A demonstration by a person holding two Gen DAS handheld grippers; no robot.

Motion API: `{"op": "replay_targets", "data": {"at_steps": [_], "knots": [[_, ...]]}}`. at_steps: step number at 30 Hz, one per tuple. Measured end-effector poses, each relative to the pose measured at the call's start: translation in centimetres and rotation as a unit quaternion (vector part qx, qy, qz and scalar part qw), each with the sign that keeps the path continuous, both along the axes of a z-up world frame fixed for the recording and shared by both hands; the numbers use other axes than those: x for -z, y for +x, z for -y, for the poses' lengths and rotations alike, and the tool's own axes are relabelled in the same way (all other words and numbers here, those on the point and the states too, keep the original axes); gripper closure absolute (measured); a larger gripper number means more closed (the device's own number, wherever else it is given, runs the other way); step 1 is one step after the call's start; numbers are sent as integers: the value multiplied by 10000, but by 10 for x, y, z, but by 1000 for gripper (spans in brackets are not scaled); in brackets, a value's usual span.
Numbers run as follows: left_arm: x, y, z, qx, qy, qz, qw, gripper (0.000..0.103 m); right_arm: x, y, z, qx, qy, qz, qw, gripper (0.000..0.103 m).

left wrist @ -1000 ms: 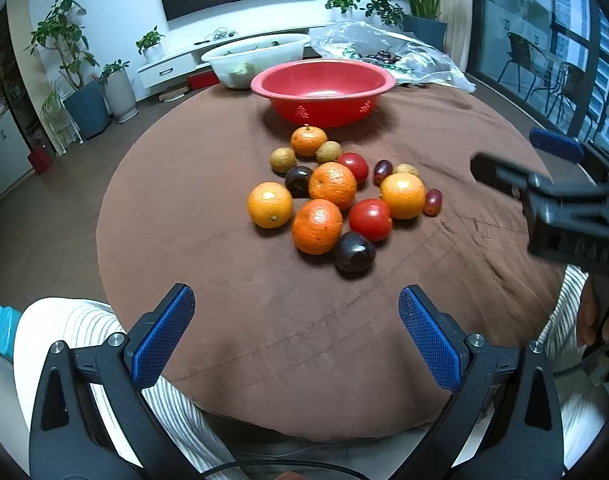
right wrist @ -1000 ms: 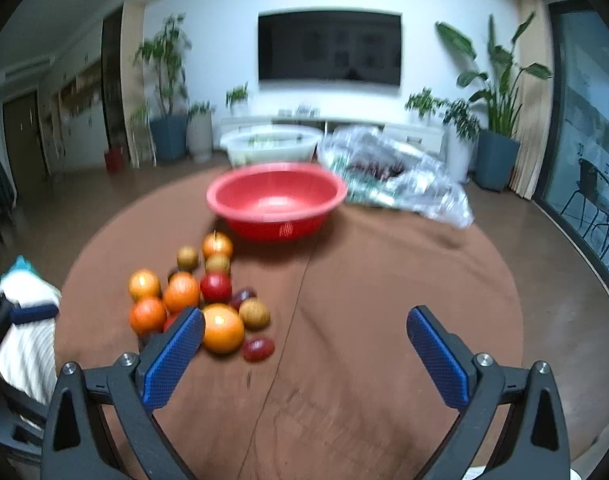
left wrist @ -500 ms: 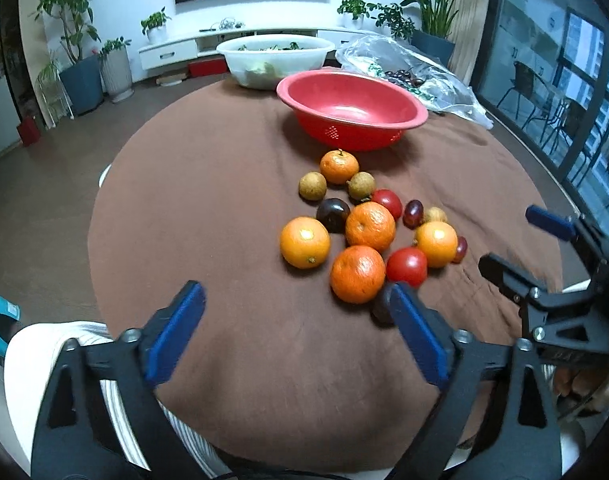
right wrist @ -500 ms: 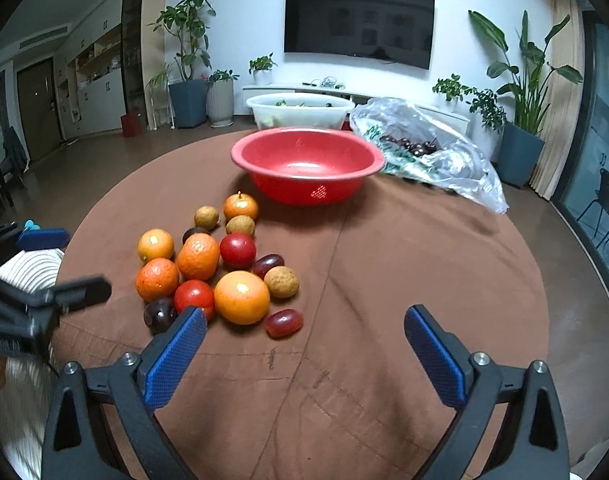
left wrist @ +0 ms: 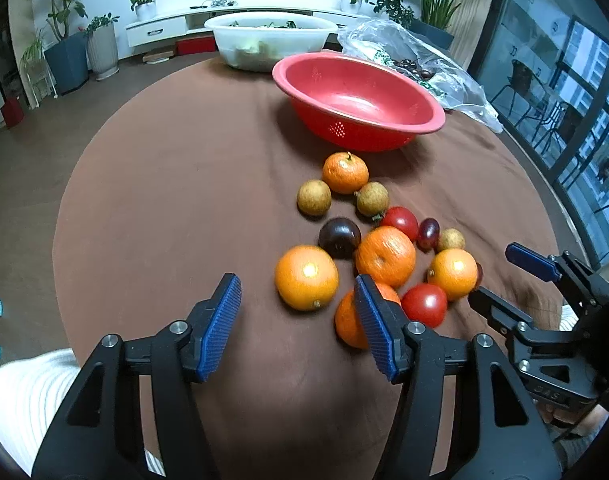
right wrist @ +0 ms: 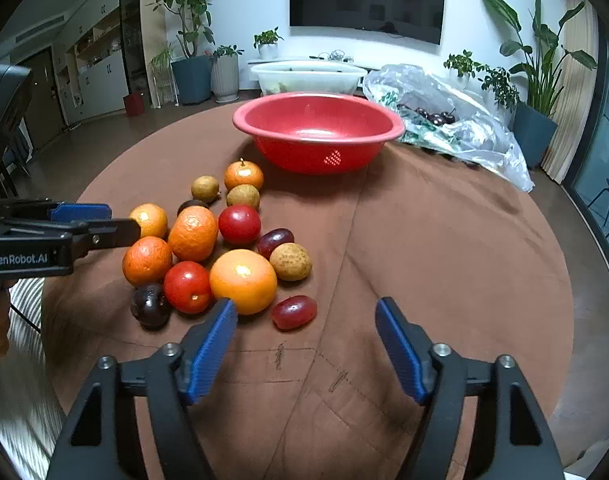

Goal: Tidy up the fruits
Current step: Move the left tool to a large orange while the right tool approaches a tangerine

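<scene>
Left hand-held gripper [left wrist: 296, 312] closing, nothing between pads; packed fruit near red bowl [left wrist: 358, 102] may scatter if nudged.

Right hand-held gripper [right wrist: 306, 344] closing too, empty, near red grape [right wrist: 294, 312].

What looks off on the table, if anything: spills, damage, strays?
Nothing is spilled or damaged. The fruits lie loose in one cluster on the brown cloth, none yet in the empty red bowl. Both the left gripper and right gripper are closing with nothing between the jaws.
</scene>
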State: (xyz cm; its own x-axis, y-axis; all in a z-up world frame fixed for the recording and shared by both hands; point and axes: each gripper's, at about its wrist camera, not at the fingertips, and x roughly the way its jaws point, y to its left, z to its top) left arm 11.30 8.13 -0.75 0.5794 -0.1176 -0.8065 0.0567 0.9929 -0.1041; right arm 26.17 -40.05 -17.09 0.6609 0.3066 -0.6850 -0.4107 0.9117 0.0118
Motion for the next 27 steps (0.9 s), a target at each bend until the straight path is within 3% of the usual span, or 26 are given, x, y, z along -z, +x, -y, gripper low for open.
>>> {"op": "replay_targets", "data": {"at_steps": [4,13,27], "knots": [[3,12,1,53,-70,-70,9999,57,-1,5,3,26,107,-16,9999,31],[6,20,-4,127,-243,-107,9996,65,-2,4,2,-67,106,-7,9999,36],[5,19,0,267,-234,-50,9994,66,0,-1,3,-97,50,23,9999,39]]}}
